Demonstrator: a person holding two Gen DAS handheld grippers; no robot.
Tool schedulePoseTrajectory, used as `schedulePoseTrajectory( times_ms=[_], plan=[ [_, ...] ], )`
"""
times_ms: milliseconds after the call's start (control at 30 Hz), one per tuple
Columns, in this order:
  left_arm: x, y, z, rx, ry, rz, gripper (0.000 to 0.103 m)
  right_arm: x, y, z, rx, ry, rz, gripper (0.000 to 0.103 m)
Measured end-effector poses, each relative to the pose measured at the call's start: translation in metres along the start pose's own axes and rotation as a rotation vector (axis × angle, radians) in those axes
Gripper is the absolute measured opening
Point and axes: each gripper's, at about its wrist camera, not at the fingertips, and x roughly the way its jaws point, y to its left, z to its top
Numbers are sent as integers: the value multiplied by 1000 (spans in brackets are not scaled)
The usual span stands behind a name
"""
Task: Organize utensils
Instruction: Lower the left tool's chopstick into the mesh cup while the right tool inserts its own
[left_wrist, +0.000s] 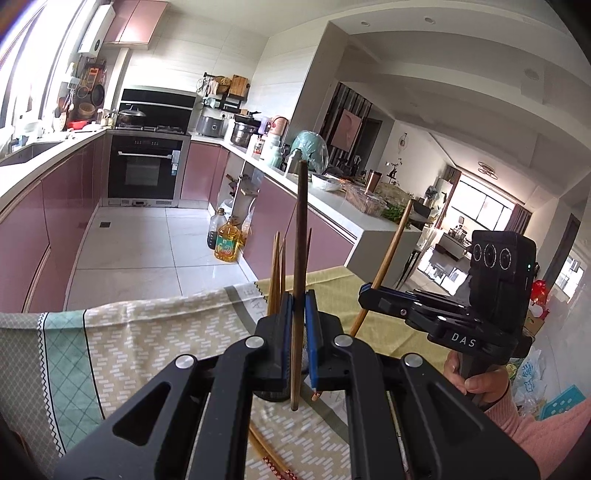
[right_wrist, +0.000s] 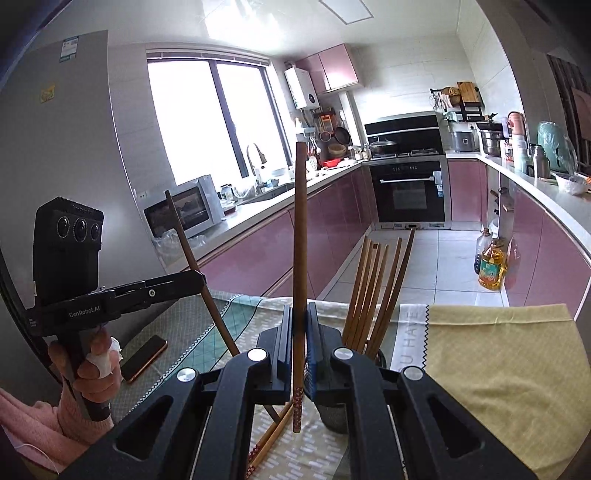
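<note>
While several slim light-brown wooden chopsticks already stood fanned out in a dark mesh cylindrical holder on the bench, the sorting looked only partly done. At least two more patterned-tip wooden chopsticks lay loose on the pale yellow-and-teal patterned tablecloth just in front of the holder, waiting to be gathered.

The left tongs were clamped on a dark brown wooden chopstick, which stood nearly upright between the blue pads, its long upper part rising well above them and its lower end hanging free over the cloth. The right tongs were likewise closed on a reddish-brown wooden chopstick with a flower-patterned tip, held upright in the same manner, the decorated end pointing down and clear of the cloth.

In the right wrist view the holder sat just to the right of the right tongs and partly behind the right finger, so the held chopstick was close beside it but not yet over its mouth. In the left wrist view the standing chopsticks showed just to the left of the left tongs; the holder itself was mostly hidden there, so how the left stick lined up with it could not be told for certain. Both carried sticks, and the loose ones, still had to go in.
</note>
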Motion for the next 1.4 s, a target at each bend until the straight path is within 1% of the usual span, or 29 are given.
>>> schedulePoseTrajectory(
  times_ms=[467, 700, 800, 867, 1100, 1400],
  plan=[
    [2, -13, 27, 43, -52, 7, 7, 2, -4, 18, -6, -39, -5, 6],
    [10, -18, 33, 54, -57, 25, 7, 10, -9, 22, -3, -41, -18, 6],
    [18, -20, 33, 60, -42, 44, 7, 15, -11, 21, -1, -32, -27, 6],
    [22, -25, 28, 67, -27, 52, 7, 18, -12, 20, 1, -25, -33, 6],
    [34, -24, 18, 78, 43, 71, 7, 28, -13, 14, 9, 6, -54, 6],
    [49, -27, 8, 111, 131, 99, 7, 44, -20, 3, 22, 77, -70, 6]
  ],
)
